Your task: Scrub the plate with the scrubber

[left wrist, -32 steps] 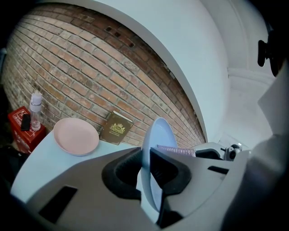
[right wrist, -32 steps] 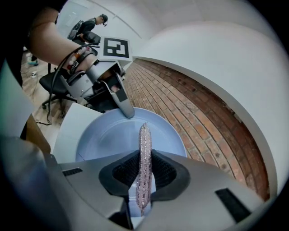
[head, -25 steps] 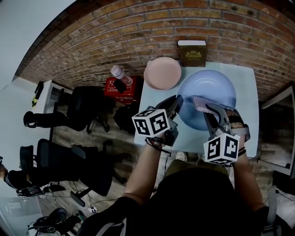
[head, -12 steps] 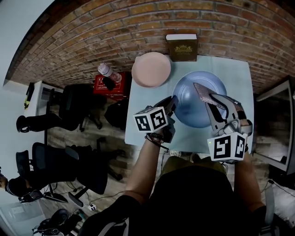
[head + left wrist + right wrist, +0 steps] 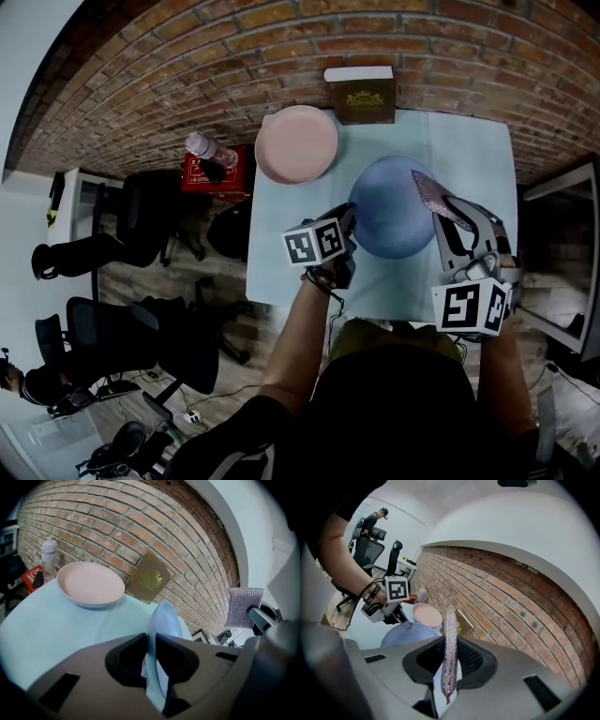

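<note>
Against the brick wall, the pale table (image 5: pixel 473 141) carried the blue plate (image 5: pixel 394 211), tilted up by its rim, which sat between the left gripper's (image 5: pixel 349 223) jaws while they were opening slightly. The glittery scrubber (image 5: pixel 439 199) was clamped flat in the closed right gripper (image 5: pixel 448 217) at the plate's right edge, contact unclear. Doing this well probably called for a firmer hold on the rim before pressing the scrubber's broad face across the plate, clear of the pink plate (image 5: pixel 295 143) and brown box (image 5: pixel 359 94) behind
</note>
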`<state>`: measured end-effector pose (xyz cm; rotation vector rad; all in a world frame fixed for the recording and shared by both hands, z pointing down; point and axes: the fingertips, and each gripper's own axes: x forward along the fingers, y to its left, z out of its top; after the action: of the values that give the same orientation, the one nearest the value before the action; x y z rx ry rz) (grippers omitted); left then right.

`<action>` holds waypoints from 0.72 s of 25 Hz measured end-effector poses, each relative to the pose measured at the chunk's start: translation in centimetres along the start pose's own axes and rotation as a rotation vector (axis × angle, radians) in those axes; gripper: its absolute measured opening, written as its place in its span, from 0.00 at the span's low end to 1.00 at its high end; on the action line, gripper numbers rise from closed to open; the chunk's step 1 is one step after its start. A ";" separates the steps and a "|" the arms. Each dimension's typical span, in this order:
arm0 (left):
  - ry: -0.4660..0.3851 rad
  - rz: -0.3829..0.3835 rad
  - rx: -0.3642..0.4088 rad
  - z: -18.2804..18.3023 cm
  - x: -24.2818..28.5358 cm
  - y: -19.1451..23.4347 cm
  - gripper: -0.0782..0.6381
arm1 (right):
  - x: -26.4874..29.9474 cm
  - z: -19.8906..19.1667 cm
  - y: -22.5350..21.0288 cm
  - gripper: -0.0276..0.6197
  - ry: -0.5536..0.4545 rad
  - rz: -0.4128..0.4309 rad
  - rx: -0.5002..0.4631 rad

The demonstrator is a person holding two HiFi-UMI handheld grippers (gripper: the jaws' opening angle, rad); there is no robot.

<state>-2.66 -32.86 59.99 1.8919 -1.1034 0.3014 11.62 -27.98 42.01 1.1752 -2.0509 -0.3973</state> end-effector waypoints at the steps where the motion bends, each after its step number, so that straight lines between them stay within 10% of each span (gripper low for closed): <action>1: 0.011 0.011 -0.009 -0.2 0.5 0.5 0.20 | 0.3 -0.4 -0.3 0.18 0.003 0.001 0.013; 10: 0.086 0.056 -0.095 -1.8 4.2 3.0 0.19 | 2.8 -2.7 -2.2 0.18 0.009 0.020 0.082; 18: 0.197 0.218 0.047 -3.1 5.3 4.7 0.17 | 3.7 -3.6 -3.0 0.18 -0.001 0.036 0.109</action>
<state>-2.67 -34.35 67.55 1.7419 -1.1761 0.6281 14.89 -32.39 44.43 1.2004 -2.1137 -0.2722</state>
